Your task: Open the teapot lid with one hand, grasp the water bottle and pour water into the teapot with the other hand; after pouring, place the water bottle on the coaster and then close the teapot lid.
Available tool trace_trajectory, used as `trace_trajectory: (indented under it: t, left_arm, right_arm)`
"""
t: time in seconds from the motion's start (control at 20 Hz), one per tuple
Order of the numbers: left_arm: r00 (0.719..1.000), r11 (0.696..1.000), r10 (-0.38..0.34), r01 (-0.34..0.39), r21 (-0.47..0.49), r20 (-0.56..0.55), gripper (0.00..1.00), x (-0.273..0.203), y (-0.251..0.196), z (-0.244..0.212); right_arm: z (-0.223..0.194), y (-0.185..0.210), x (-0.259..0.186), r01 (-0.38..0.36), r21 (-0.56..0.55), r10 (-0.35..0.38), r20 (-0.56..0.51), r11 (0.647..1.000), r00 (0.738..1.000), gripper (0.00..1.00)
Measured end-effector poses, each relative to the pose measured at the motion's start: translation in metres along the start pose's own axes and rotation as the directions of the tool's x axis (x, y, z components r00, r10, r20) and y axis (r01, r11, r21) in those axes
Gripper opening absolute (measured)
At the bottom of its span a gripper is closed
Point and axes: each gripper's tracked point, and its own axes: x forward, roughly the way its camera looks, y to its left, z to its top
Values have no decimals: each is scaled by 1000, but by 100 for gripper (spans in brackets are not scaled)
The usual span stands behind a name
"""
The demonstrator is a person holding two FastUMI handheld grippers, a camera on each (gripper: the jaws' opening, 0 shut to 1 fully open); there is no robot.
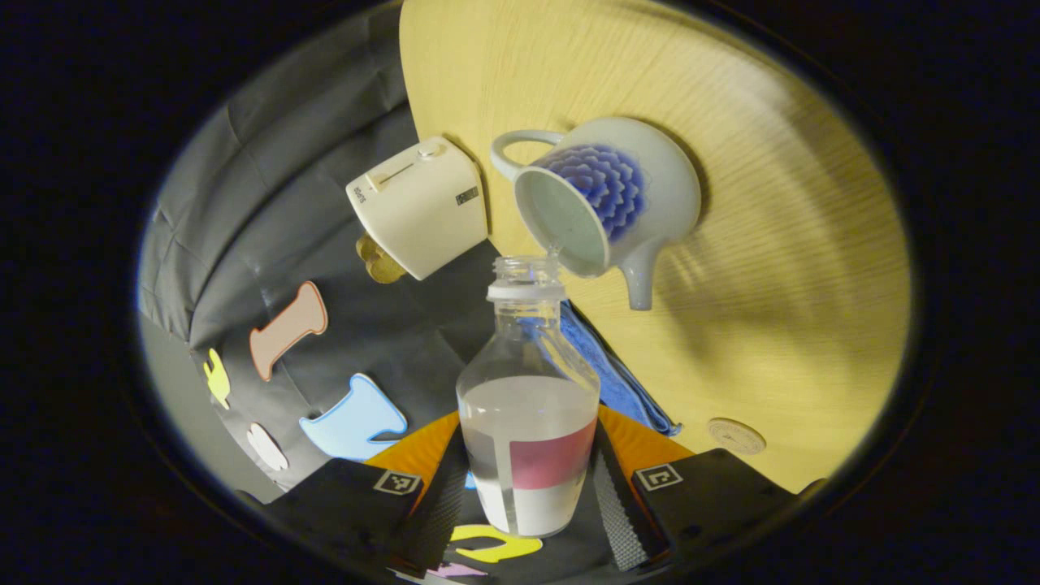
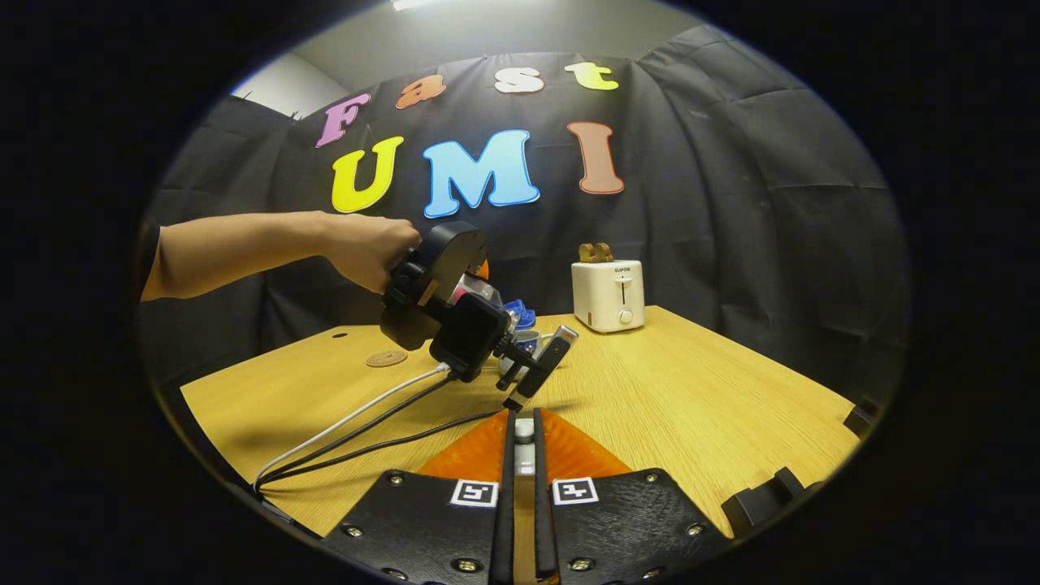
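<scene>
Left gripper view shows your left claw clamped low on the water bottle, tipped so its mouth meets the open teapot mid-desk. Half full and smooth-walled, it can slip; keep hold low. Your right claw pinches a small pale piece, likely the lid.

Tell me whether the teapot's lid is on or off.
Off. In the left gripper view the teapot mouth gapes open, and the water bottle pours into it.

Black gripper bodies bear square markers, screws, cables.
</scene>
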Motion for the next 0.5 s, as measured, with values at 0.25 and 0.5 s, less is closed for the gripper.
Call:
trace_trajectory:
  t: [0.25, 0.5]
  left_arm:
    - [1000, 1000, -6, 5, 22, 8, 87, -6, 4, 3]
    - [1000, 999, -2, 2, 52, 0, 88, -6, 7, 1]
  right_arm:
    - [2, -1, -1, 3, 0, -3, 4, 1000, 1000, 10]
    - [1, 0, 0, -3, 4, 3, -1, 1000, 1000, 10]
